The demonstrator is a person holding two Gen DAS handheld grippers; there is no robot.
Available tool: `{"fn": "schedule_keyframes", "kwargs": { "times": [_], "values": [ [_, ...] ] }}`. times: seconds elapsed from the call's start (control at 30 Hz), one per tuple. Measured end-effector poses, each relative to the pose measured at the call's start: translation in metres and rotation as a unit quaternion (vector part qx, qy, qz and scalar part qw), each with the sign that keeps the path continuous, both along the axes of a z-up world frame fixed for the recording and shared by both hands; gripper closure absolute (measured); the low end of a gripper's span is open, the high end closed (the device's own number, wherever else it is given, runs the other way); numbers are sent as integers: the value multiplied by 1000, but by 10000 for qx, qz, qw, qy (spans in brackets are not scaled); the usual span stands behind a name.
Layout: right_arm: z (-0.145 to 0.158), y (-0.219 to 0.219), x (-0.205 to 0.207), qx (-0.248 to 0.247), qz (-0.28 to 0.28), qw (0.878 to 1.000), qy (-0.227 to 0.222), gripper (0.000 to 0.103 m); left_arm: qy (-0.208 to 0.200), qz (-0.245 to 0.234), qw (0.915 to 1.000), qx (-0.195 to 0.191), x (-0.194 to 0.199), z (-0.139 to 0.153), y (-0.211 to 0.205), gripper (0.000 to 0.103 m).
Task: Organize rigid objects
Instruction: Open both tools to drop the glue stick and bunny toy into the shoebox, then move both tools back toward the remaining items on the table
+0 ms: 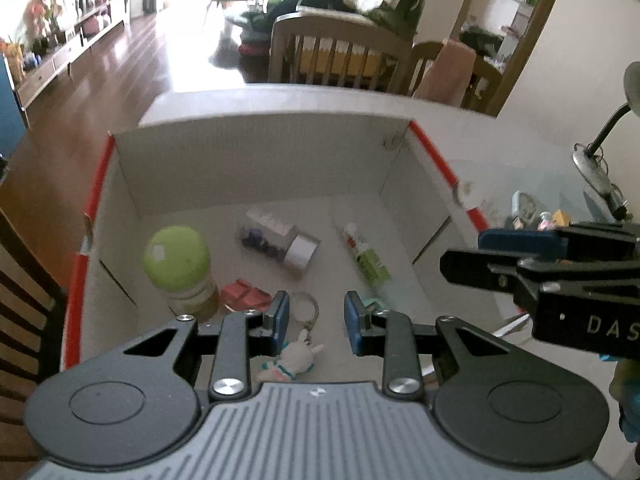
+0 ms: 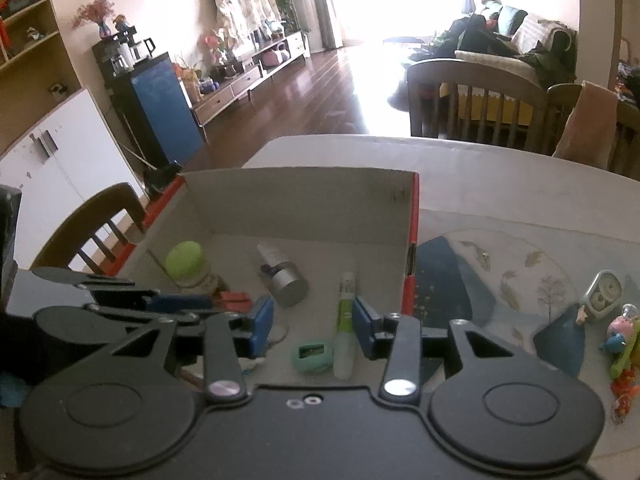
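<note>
A white cardboard box (image 1: 256, 160) with red edges stands on the table. It holds a green-lidded jar (image 1: 178, 268), a silver-capped clear container (image 1: 280, 240), a glue tube (image 1: 366, 256), a red block (image 1: 246, 294), a plush keychain (image 1: 294, 356) and a teal sharpener (image 2: 314, 356). My left gripper (image 1: 316, 320) is open and empty above the keychain. My right gripper (image 2: 314, 322) is open and empty over the sharpener and glue tube (image 2: 345, 320). The box (image 2: 304, 200) also shows in the right wrist view.
Small toys (image 2: 618, 340) and an owl clock (image 2: 604, 296) lie on the patterned mat (image 2: 520, 280) right of the box. A desk lamp (image 1: 600, 160) stands at far right. Wooden chairs (image 2: 92, 224) surround the table.
</note>
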State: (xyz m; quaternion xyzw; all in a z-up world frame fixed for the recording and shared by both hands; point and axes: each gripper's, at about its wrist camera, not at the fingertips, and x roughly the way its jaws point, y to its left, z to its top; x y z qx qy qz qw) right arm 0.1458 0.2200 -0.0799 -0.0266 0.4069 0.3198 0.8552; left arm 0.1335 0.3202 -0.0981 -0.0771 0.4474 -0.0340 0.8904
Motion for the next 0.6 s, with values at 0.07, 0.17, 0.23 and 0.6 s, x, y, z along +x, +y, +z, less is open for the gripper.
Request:
{"fn": "schedule_keyframes", "kwargs": {
  "times": [0.07,0.17,0.23,0.6],
  "values": [
    [6,-4,-4,67,24,10000,-44,55,-123,-3,9999,38,-5,8,-2,74],
    [13,-11,-12,156,62,9998,-98,52,-327,41,9994,139,-12,20,-9,74],
    [18,-17,-15,211,64,9997,-110,51,-421,75,9990,109,-15,27,-12,74],
    [35,-67,-38,479,-116,9983,-322,30,-712,-50,9974,-51,-28,55,-47,74]
  ]
}}
